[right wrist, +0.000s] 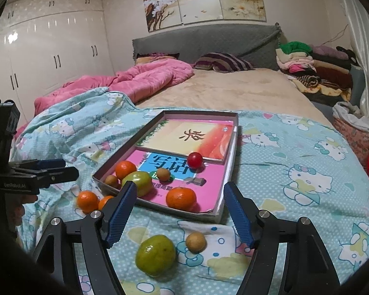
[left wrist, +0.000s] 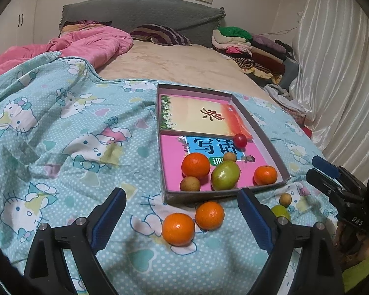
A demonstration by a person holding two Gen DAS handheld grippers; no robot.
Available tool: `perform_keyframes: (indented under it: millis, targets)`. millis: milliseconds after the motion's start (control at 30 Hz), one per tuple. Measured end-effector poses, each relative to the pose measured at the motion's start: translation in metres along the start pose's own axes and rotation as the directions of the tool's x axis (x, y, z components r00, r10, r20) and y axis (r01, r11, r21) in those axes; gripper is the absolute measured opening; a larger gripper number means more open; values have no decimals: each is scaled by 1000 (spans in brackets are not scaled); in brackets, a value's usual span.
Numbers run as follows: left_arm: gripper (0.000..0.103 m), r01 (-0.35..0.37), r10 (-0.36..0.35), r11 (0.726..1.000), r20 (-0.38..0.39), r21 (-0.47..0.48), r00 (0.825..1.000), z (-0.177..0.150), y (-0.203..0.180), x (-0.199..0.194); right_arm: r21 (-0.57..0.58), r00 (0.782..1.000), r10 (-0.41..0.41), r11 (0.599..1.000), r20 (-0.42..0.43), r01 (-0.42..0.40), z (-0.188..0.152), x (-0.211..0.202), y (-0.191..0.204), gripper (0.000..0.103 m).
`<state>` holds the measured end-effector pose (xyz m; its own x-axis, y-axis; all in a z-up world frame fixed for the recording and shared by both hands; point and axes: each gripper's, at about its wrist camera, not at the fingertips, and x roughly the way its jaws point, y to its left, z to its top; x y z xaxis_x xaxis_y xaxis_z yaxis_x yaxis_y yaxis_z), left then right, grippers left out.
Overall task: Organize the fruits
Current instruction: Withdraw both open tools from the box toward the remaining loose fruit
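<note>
A shallow grey box [left wrist: 255, 123] [right wrist: 230, 172] lies on the blue Hello Kitty blanket and holds two books, two oranges [left wrist: 195, 165] [left wrist: 265, 175], a green fruit [left wrist: 225, 175], two small brown fruits and a red one [left wrist: 240, 140]. Two oranges [left wrist: 178, 229] [left wrist: 209, 215] lie on the blanket in front of the box, between the fingers of my open left gripper [left wrist: 182, 221]. A green fruit [right wrist: 155, 255] and a small brown fruit [right wrist: 195, 242] lie between the fingers of my open right gripper [right wrist: 179, 218]. Both grippers are empty.
A pink quilt [right wrist: 140, 81] and striped pillow [right wrist: 221, 62] lie at the back of the bed. Folded clothes [right wrist: 315, 68] are stacked at the back right. A white curtain [left wrist: 337, 61] hangs on the right, and wardrobes [right wrist: 49, 49] stand on the left.
</note>
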<state>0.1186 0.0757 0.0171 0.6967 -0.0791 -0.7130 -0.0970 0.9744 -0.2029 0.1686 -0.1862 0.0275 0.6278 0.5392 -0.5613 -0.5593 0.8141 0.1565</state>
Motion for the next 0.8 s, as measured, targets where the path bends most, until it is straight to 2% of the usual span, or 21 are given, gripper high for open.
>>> perform_keyframes:
  millis: [133,500,800]
  targets:
    - [96,-7,7,1000,-1,1,1000,-4,1,-1,-5,1000,-7,1000,12,7,-1,-3,5,78]
    - [97,-6,7,1000,-11,21,1000,-13,-2,-1,8,1000,23,1000,15,-23,-12,-9,11,80]
    - [97,2,-1,998,-26,56,1000,-21,-8,-1,-7,1000,6,1000,-5,-6,-19,-9,17,80]
